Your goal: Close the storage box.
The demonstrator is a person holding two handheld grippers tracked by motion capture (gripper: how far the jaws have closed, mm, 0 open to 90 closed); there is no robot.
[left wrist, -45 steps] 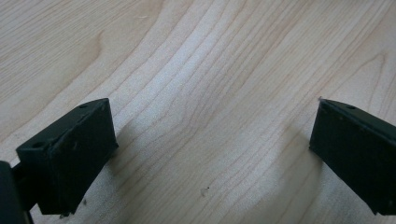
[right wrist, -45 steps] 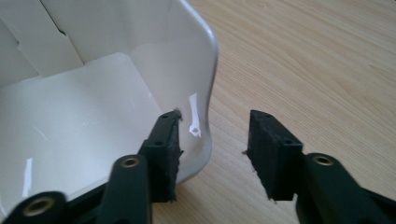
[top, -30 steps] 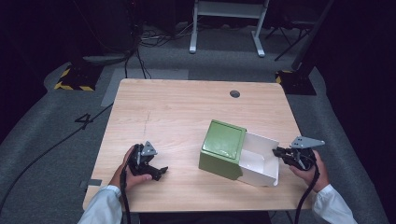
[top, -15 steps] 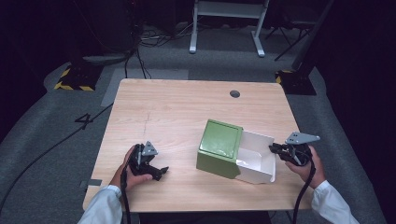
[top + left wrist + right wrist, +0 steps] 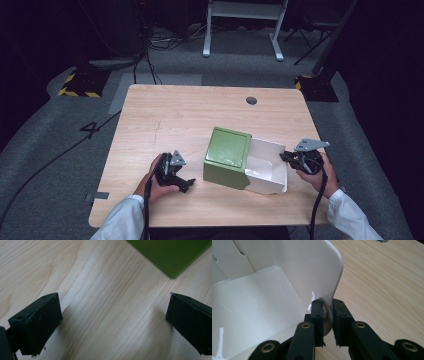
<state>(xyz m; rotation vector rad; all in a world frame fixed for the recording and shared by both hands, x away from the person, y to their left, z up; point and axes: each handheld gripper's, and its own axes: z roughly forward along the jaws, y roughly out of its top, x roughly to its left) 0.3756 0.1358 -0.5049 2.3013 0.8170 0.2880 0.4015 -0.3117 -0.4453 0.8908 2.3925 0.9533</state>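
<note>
A green box (image 5: 227, 155) stands right of the table's middle, and a white tray (image 5: 267, 172) sticks out of its right side. My right gripper (image 5: 287, 157) is shut on the tray's right wall. In the right gripper view, the jaws (image 5: 327, 308) pinch the rim of the glossy white tray (image 5: 262, 305), whose inside looks empty. My left gripper (image 5: 187, 184) rests on the table just left of the box, held by a hand. In the left gripper view, its jaws (image 5: 113, 305) stand wide open over bare wood, and a corner of the green box (image 5: 172, 255) lies ahead.
The wooden table (image 5: 200, 115) has a round cable hole (image 5: 251, 100) at the far right. Cables trail from both grippers over the near edge. Dark floor, a taped marker and a metal stand's legs lie beyond the table.
My right gripper has moved left while gripping the tray's wall, and the tray and green box have shifted a little left with it. The left gripper has stayed put.
</note>
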